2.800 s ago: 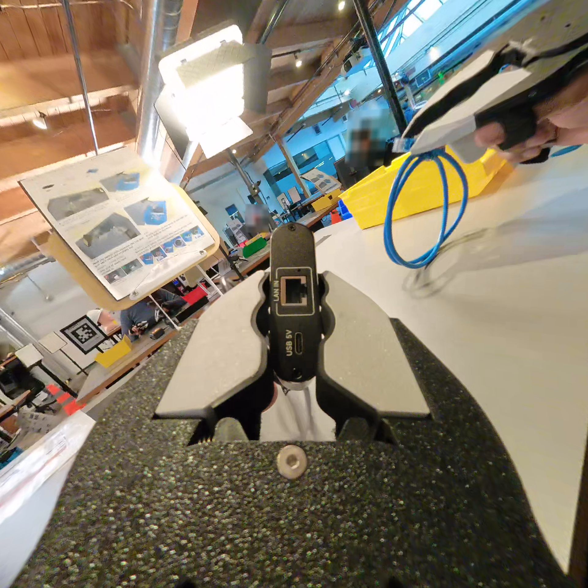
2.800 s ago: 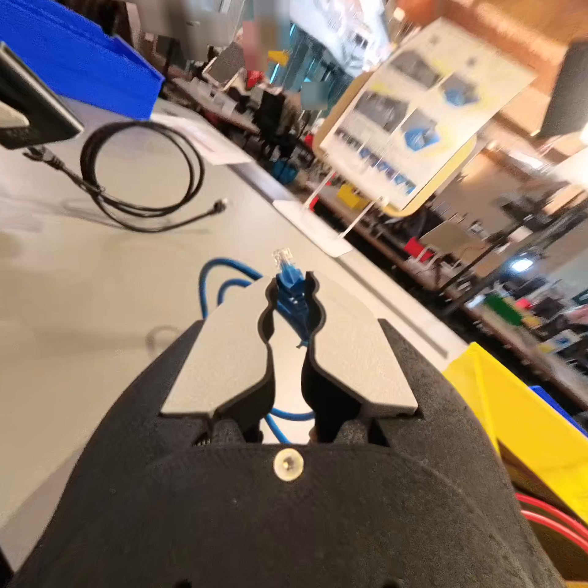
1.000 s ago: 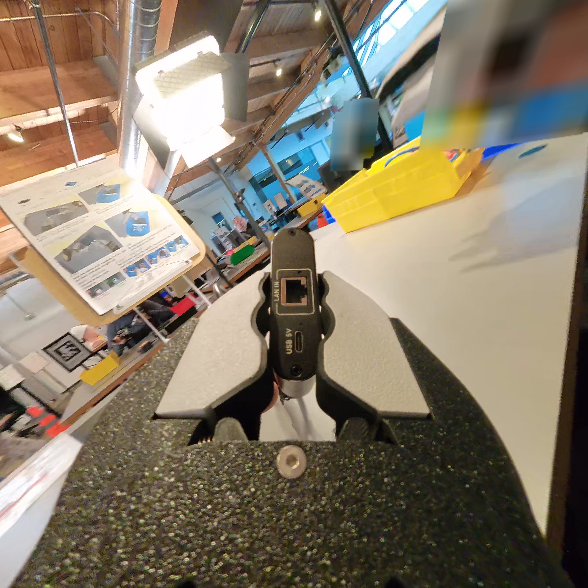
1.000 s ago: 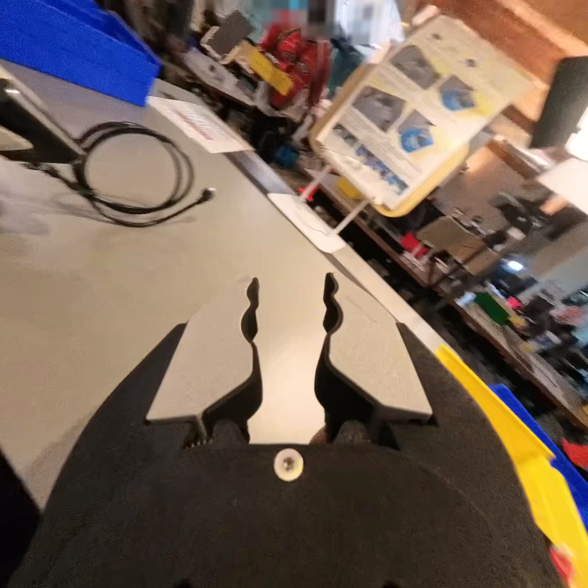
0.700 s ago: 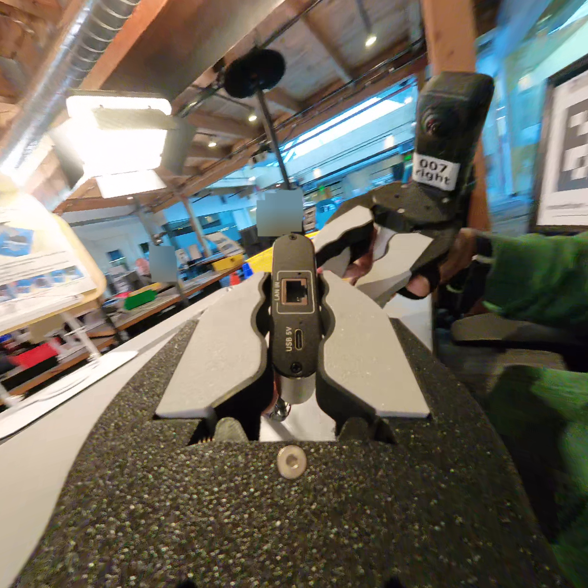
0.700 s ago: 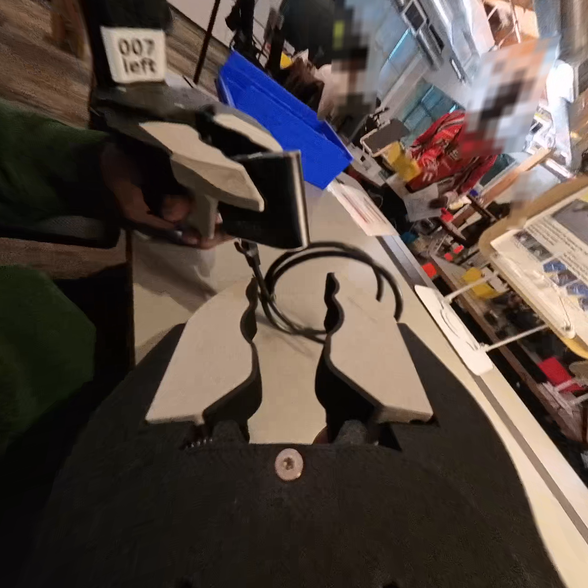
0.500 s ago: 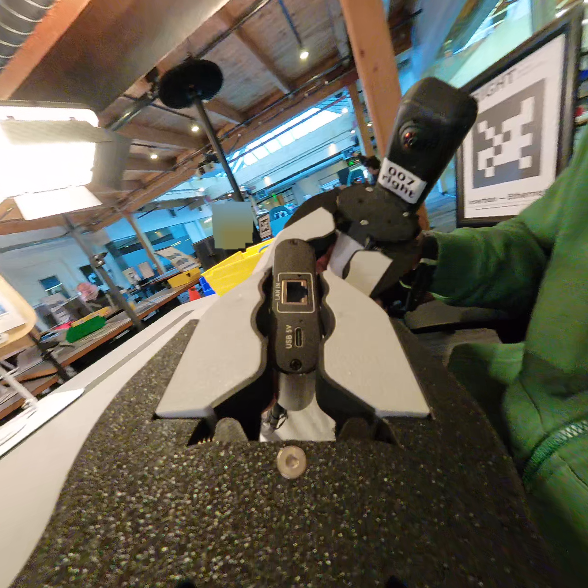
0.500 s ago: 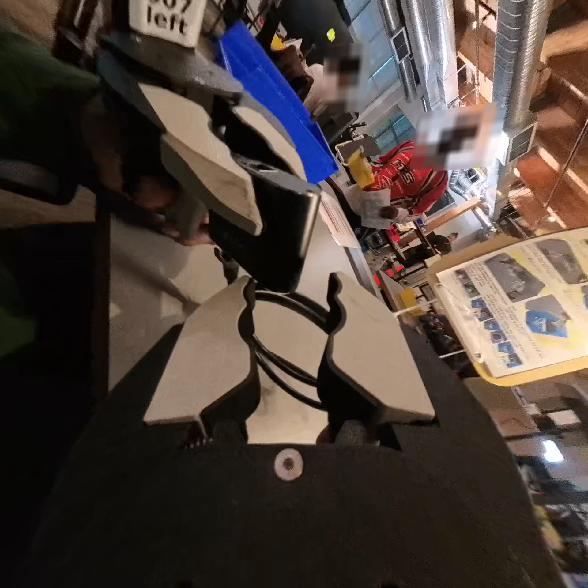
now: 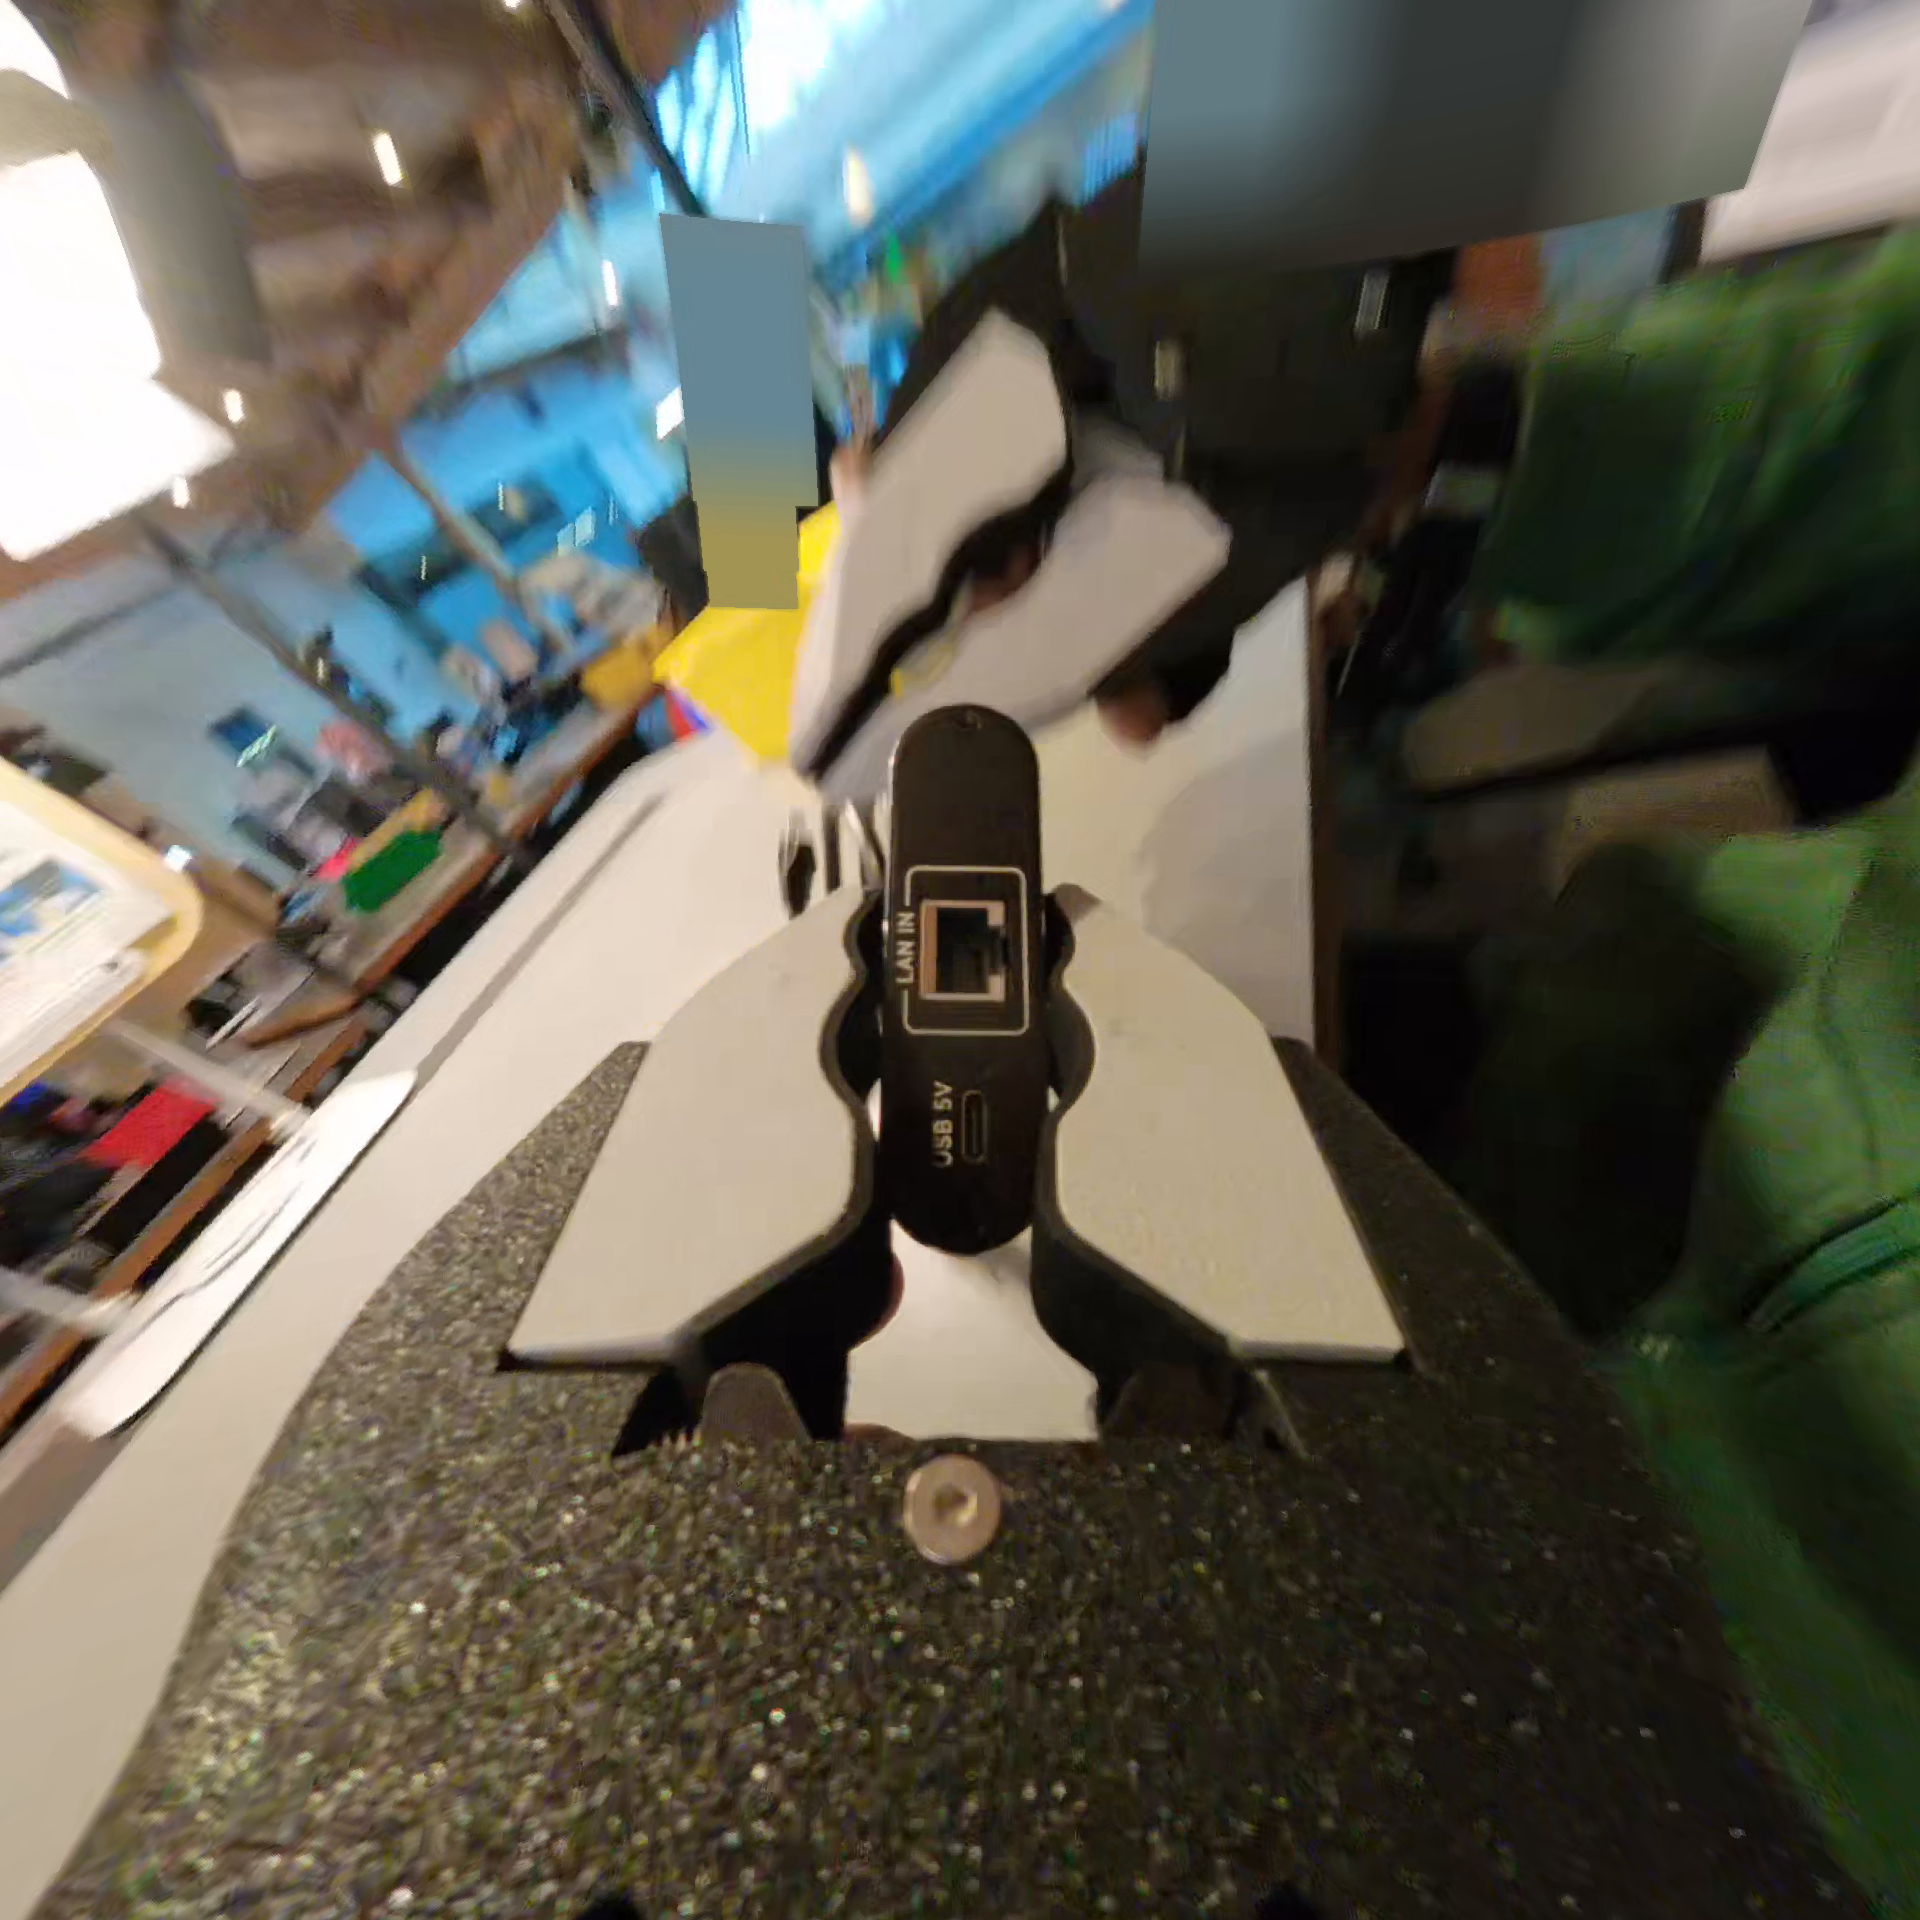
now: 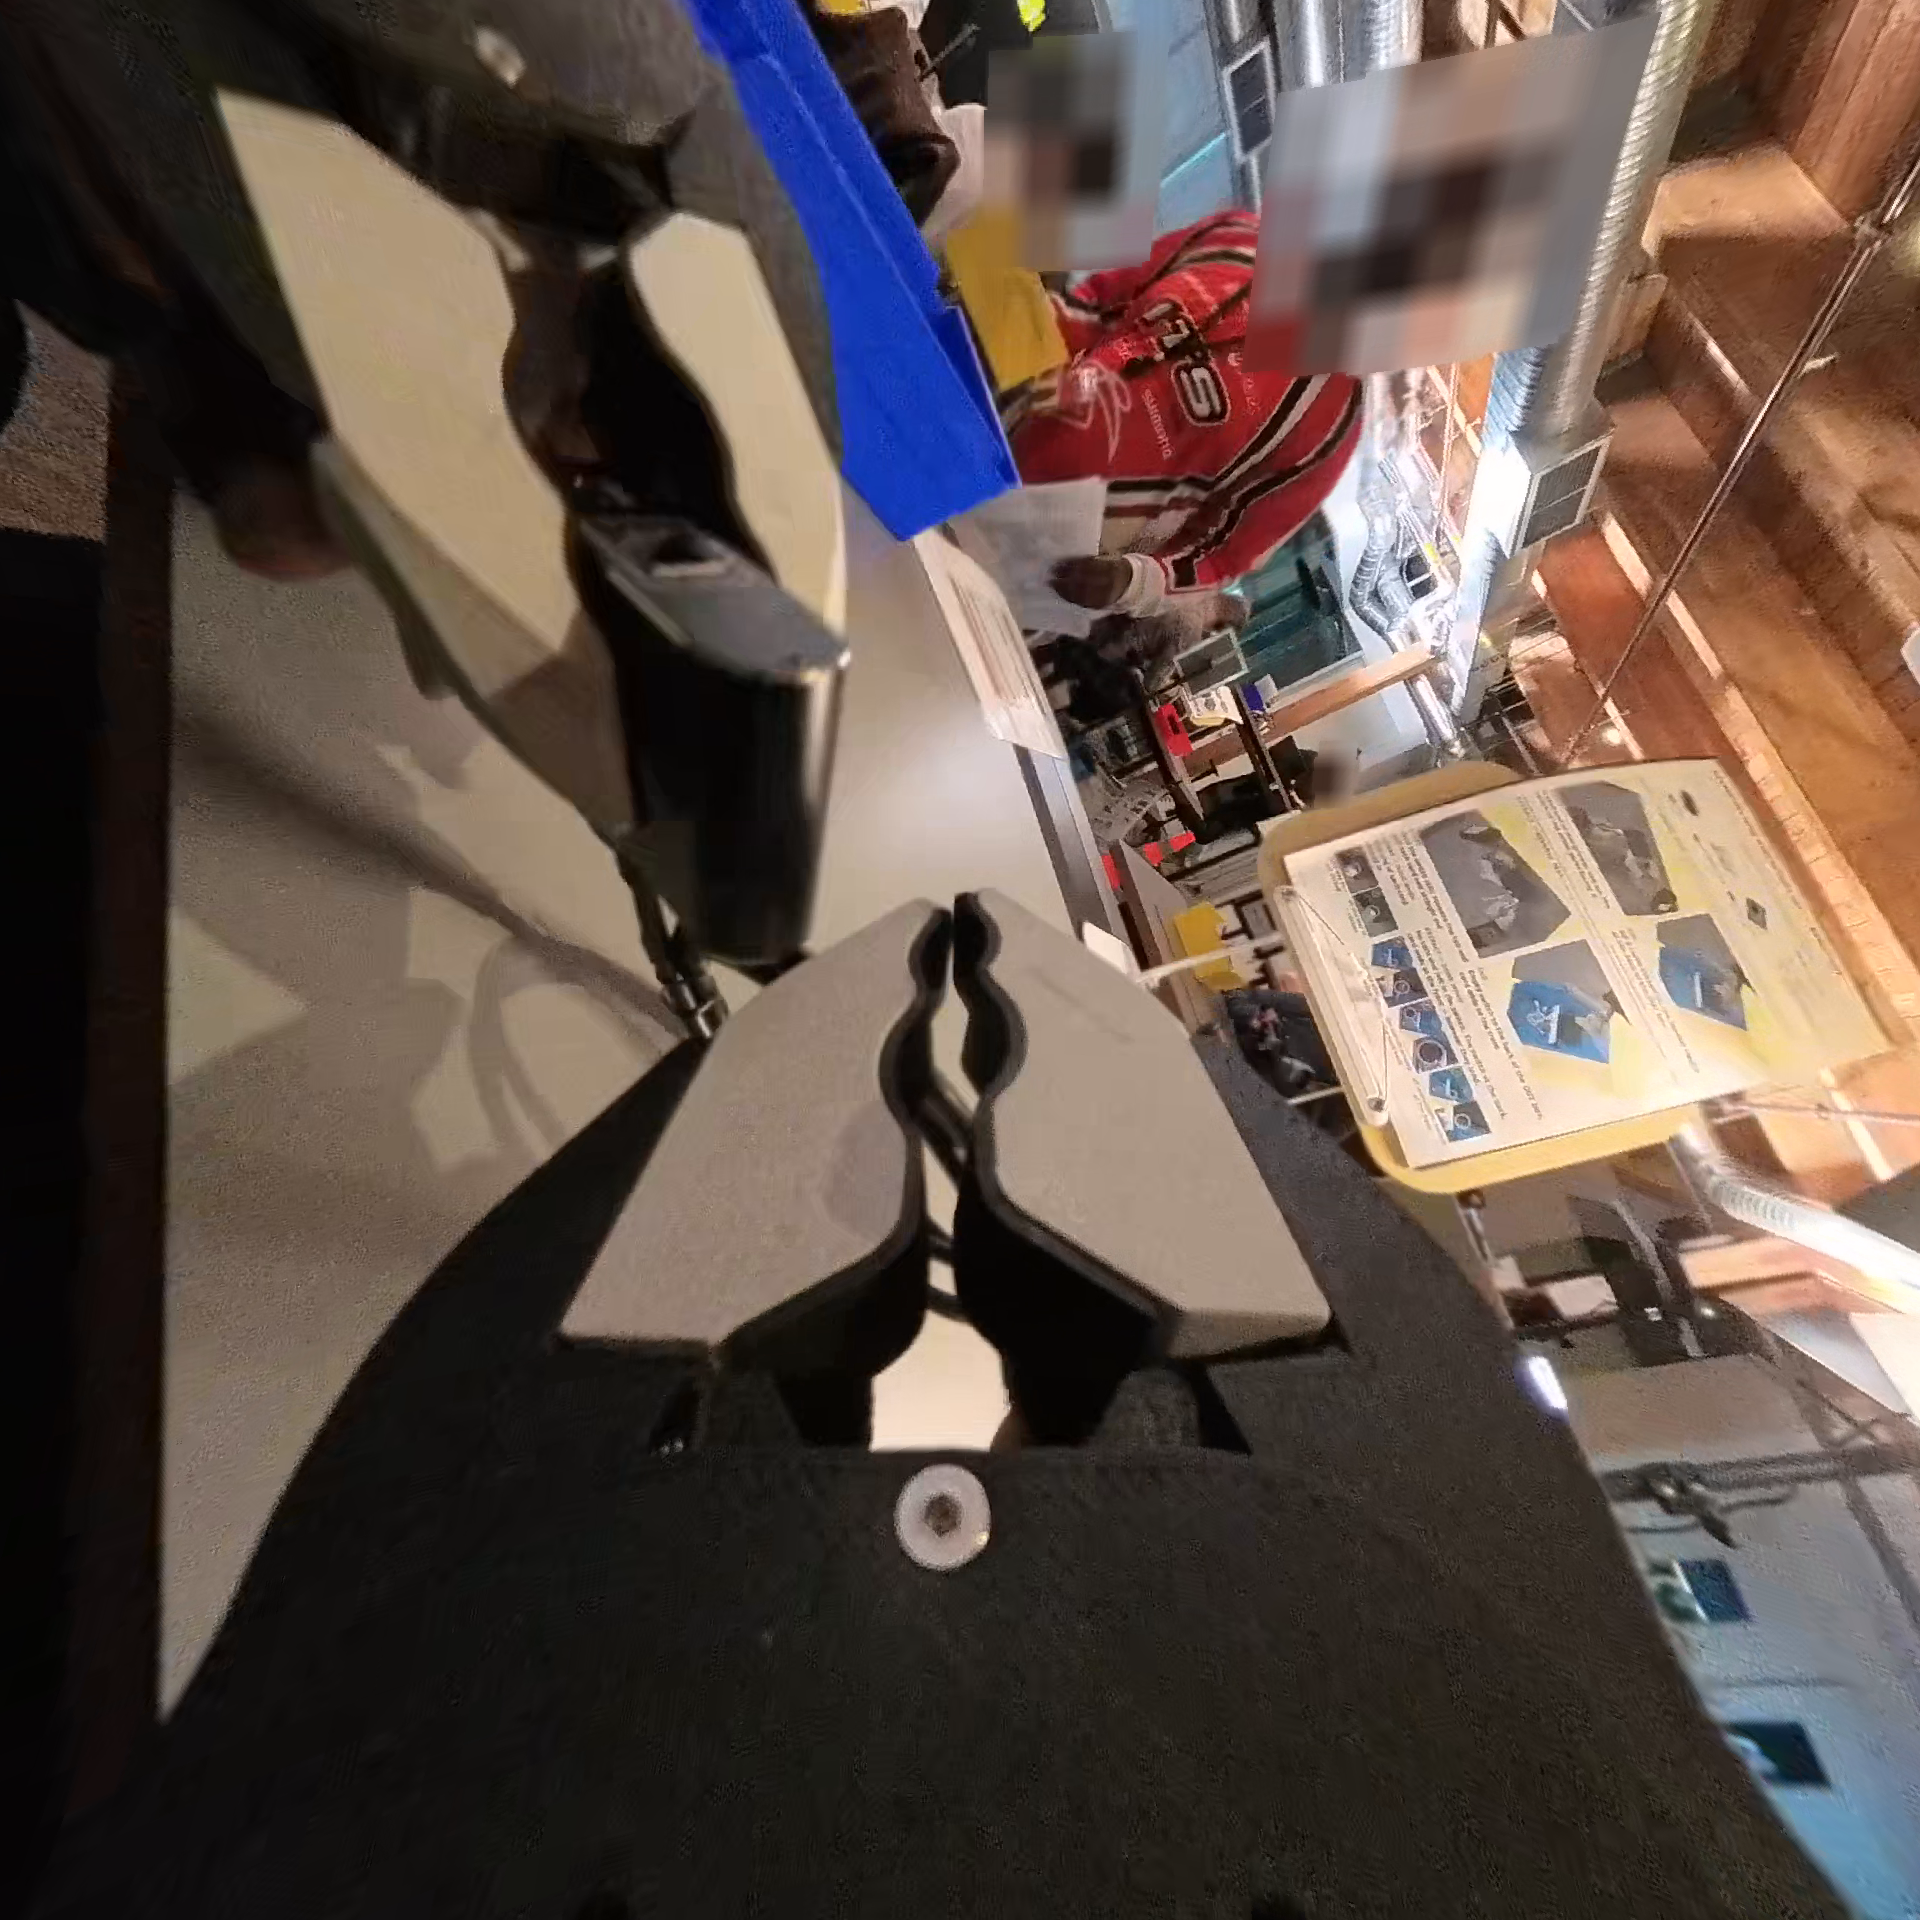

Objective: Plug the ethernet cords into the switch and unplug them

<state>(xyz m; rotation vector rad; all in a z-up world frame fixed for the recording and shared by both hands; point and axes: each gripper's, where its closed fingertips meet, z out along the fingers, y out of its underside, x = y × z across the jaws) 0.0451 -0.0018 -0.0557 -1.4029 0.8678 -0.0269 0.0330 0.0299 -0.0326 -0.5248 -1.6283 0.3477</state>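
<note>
Left tongs (image 9: pixel 961 997) clamp the black switch (image 9: pixel 964 987) upright, its network socket and smaller port facing the camera, both empty. Right tongs (image 10: pixel 953 925) are nearly closed on a thin black cord (image 10: pixel 940 1127) running between the fingers; they lie at 12 o'clock beyond the switch in the left wrist view, blurred. In the right wrist view the switch sits at 11 o'clock, above the grey table (image 10: pixel 312 727). Step in hand, by judgement: bringing a cord to the switch. The next move calls for finding the plug end, which is not visible, and lining it up with the socket.
</note>
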